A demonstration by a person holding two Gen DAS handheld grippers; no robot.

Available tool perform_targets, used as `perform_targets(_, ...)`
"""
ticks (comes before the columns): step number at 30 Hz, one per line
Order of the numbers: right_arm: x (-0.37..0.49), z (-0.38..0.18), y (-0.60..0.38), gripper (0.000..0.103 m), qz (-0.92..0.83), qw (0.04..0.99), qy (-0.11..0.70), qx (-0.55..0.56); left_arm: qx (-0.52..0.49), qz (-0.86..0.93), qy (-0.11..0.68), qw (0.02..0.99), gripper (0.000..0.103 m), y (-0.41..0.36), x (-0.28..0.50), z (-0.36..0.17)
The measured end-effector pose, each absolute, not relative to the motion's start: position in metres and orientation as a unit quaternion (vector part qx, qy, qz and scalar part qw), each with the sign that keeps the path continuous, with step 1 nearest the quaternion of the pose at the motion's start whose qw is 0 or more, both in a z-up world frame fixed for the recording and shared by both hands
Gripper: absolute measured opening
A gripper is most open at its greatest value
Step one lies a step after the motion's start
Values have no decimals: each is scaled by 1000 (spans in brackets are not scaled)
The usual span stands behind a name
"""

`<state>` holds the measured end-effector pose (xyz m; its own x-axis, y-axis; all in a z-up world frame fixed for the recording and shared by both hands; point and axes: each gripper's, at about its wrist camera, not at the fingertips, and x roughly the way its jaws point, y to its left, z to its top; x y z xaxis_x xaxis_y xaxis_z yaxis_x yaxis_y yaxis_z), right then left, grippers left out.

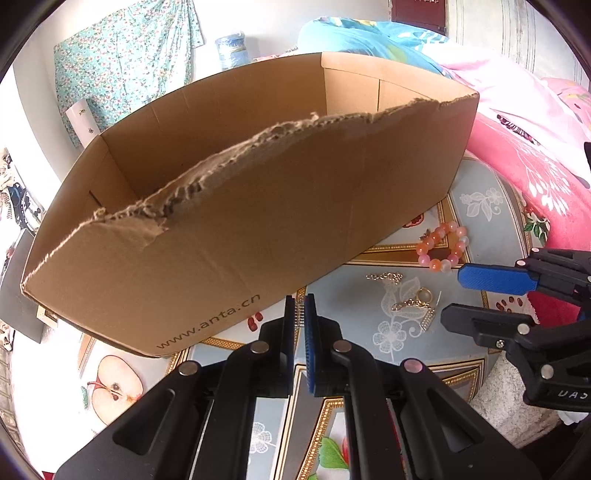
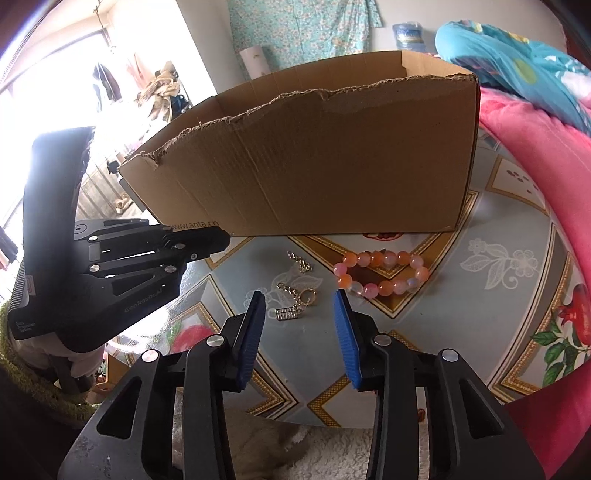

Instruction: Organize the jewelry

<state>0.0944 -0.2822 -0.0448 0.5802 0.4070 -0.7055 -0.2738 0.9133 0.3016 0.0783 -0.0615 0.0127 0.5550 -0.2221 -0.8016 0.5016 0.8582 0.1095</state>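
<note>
Now the right claw [image 2: 299,328], spread apart, hovers at lower centre over the gold chain [image 2: 295,295]; left claw [image 1: 303,317] together, empty. Next: descend, clamp, carry to cardboard box [image 2: 314,162].

A patterned tablecloth [image 2: 491,258] covers the table beside pink bedding [image 2: 535,155], with floral fabric [image 2: 295,33] hanging behind.

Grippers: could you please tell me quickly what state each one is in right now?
Left gripper: closed, holding nothing visible.
Right gripper: open, empty, above the gold chain.
</note>
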Motion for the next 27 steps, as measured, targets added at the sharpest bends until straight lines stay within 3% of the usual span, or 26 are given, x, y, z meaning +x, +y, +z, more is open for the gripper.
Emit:
perform_targets(4,101,-45,-278,24,179,885,423,74,159,-210,418,869,4,-56,78,14)
perform_targets(15,112,-48,-258,14,159,877,452,45,149,-220,415,870,4,-49,80,12)
perform_targets(27,109,-47,-257,13,161,863,475,61,142,-220,413,872,4,-47,81,10)
